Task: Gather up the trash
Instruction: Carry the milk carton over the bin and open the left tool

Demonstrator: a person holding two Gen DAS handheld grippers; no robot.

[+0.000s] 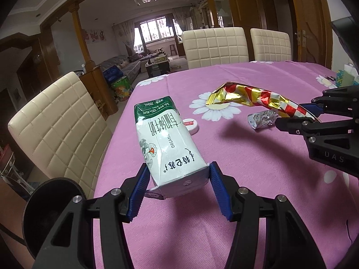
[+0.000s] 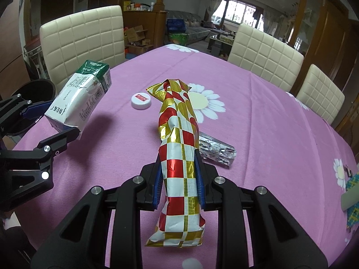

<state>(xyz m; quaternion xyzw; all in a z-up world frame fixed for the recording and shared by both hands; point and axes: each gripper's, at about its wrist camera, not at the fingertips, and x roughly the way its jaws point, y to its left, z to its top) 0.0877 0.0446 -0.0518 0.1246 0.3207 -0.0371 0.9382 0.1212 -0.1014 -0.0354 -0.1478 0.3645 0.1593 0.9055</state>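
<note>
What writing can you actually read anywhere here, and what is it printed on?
"ORGANIC": on the milk carton held in the left claw.
"200mL", "3.6" and "120": on the carton's green end.
Large Chinese characters on the carton: visible, but I won't transcribe them.
"DAS": on the black body of the right claw.
White bottle cap: red label, too small to read.
Checked foil wrapper and silver foil pack: nothing legible.

The left hand-held gripper (image 1: pixel 177 177) clamps a milk carton (image 1: pixel 167 143) above the table (image 1: pixel 246 157); the right hand-held gripper (image 1: pixel 296 115) pinches a checkered foil wrapper (image 1: pixel 253 97).

Soft daylight from the far window (image 1: pixel 154 30); sharp frames, fisheye-bent edges, dark corners.
</note>
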